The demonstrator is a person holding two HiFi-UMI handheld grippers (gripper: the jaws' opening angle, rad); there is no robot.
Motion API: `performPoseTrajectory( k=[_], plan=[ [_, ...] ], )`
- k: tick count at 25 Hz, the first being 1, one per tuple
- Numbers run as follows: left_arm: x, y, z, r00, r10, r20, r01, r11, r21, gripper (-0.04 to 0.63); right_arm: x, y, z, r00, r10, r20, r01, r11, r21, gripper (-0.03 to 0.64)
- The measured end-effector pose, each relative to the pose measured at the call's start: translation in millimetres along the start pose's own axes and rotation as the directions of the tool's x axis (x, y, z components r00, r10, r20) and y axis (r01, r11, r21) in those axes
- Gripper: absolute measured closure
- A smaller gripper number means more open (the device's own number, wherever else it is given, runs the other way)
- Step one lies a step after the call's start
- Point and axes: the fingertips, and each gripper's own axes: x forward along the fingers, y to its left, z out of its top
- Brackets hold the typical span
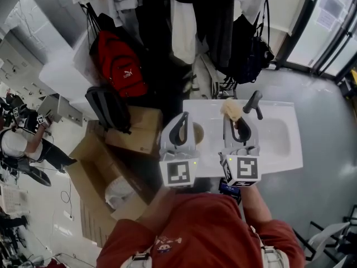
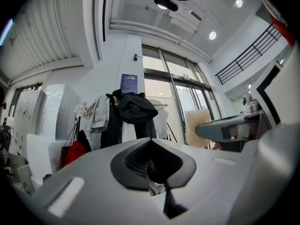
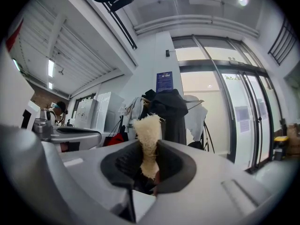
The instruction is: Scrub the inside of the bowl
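Your left gripper (image 2: pixel 151 162): jaws fully together, nothing between the pads (checked in its own view). Your right gripper (image 3: pixel 150 163): clamped on a pale fibrous loofah scrubber (image 3: pixel 149 137), which stands upright in the jaws and pokes out past the tips. The two grippers sit side by side, apart, both pointing away from you over the white sink (image 1: pixel 281 144). Bowl (image 1: pixel 197 132): only a tan rounded sliver shows, just right of your left gripper's jaws, between the two grippers at the sink's left end (can't tell if it touches the gripper). Dark faucet (image 1: pixel 254 101) is just beyond the right gripper's tips, right of the scrubber. Cardboard boxes (image 1: pixel 134 130) lie left of the left gripper, with a red backpack (image 1: pixel 120 66) further out beyond them.
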Motion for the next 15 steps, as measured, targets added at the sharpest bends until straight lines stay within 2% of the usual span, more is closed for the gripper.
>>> performPoseTrajectory(
  k=[7,15],
  plan=[
    [-2.4,6.7,-0.5,1.000,0.016,-0.009,-0.016,0.999,-0.035,0.589,-0.8,1.2,2.4,1.000,-0.004,0.002,0.004,1.000,0.012,0.541],
    [-6.2,10.0,-5.3,1.000,0.016,-0.017,-0.017,0.999,-0.028,0.589,0.5,3.5,1.6,1.000,-0.004,0.005,0.004,1.000,0.013,0.541]
  ],
)
